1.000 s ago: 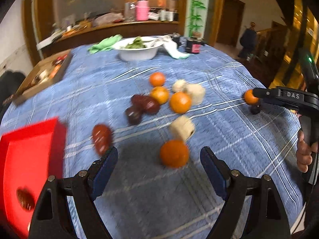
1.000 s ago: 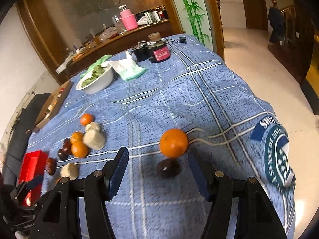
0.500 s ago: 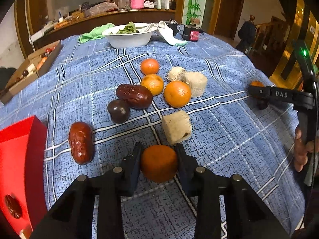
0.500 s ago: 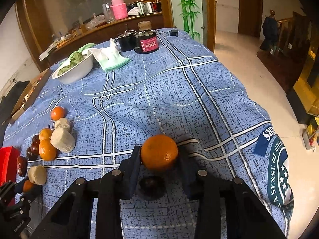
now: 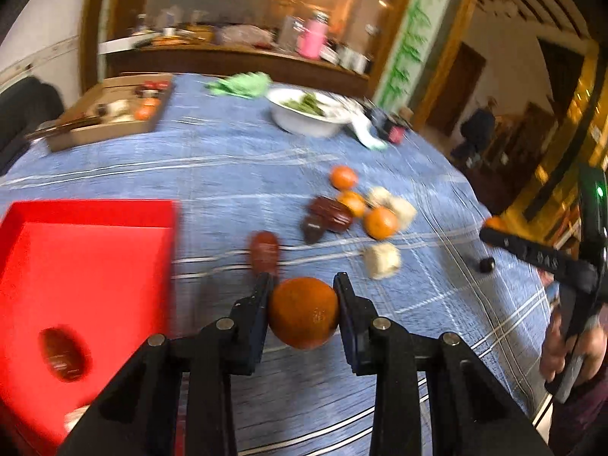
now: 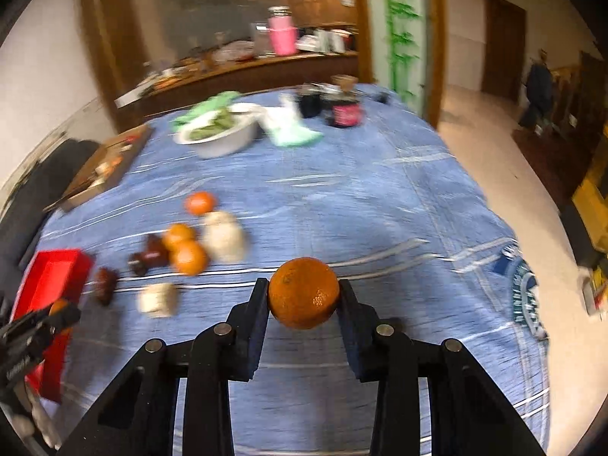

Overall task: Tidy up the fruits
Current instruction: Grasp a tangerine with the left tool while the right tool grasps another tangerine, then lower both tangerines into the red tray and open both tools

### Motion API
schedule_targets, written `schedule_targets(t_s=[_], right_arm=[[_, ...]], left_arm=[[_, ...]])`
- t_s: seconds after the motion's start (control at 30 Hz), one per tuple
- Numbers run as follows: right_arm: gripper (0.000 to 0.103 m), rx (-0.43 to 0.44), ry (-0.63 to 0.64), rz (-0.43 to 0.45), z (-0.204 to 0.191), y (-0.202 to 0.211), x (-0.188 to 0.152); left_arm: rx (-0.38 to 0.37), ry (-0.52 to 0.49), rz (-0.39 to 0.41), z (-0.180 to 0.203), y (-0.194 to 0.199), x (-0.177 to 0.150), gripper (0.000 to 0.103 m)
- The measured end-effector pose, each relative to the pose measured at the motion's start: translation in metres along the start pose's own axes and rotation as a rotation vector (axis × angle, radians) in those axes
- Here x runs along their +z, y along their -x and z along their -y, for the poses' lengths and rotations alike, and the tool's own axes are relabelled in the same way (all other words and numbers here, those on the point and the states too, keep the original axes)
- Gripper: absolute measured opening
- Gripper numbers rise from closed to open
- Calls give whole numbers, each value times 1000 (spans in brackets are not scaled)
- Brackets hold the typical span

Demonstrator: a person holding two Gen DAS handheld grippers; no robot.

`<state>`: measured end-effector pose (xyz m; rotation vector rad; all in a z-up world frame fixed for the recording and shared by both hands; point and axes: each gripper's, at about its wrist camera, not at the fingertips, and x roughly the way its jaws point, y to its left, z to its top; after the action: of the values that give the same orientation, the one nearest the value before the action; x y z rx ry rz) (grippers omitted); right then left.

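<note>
My left gripper (image 5: pixel 303 296) is shut on an orange tangerine (image 5: pixel 304 312), held just above the blue checked tablecloth (image 5: pixel 235 159). To its left lies a red tray (image 5: pixel 87 266) with one dark date (image 5: pixel 62 353) in it. My right gripper (image 6: pixel 303 300) is shut on another tangerine (image 6: pixel 303 293), also lifted off the cloth. Loose fruit lies between them: tangerines (image 5: pixel 380 222), dark dates (image 5: pixel 330 212), a single date (image 5: pixel 265 251) and pale chunks (image 5: pixel 381 260). A small dark fruit (image 5: pixel 486 265) lies under the right gripper (image 5: pixel 494 228) in the left wrist view.
A white bowl of greens (image 5: pixel 309 114), a green cloth (image 5: pixel 239 85) and a dark jar (image 6: pixel 345 112) stand at the table's far side. A cardboard box (image 5: pixel 110 114) lies far left. A hand (image 5: pixel 573 345) holds the right gripper. The table edge drops to the floor (image 6: pixel 494 121) at right.
Both grippers have lifted their tangerines off the cloth. The left one has swung towards the red tray, which now fills more of its view. The right one has left the small dark fruit behind.
</note>
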<state>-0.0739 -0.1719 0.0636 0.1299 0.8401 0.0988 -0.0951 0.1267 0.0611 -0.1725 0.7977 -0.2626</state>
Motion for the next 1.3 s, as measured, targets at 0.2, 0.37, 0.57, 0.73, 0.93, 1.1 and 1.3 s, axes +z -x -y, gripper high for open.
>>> schedule_targets(t_s=[0.2,0.37,0.57,0.73,0.93,1.1,1.3], right_arm=[[38,190,137,-11,-103,11,-5],[38,412,279,-54,-204,8,-21],[39,509,420,-160,-295,-15,-57],[39,475,468,-185,-323,-38,-75],[44,457,476,-181,-327,-47,-73],[51,468,467,-134,-318,-28,-67],[52,475,369,-85,-272,2,-57]], left_arm=[[105,121,87,-70,50,-7,32],[247,220,97,-131,74,-27,32],[320,315,94,-178,84,-45,32],[322,342,104,-188,88,-50,32],[306,344,130,-182,97,-49,53],[286,333,161,-164,112,-42,55],[211,276,218,-117,138,-27,58]])
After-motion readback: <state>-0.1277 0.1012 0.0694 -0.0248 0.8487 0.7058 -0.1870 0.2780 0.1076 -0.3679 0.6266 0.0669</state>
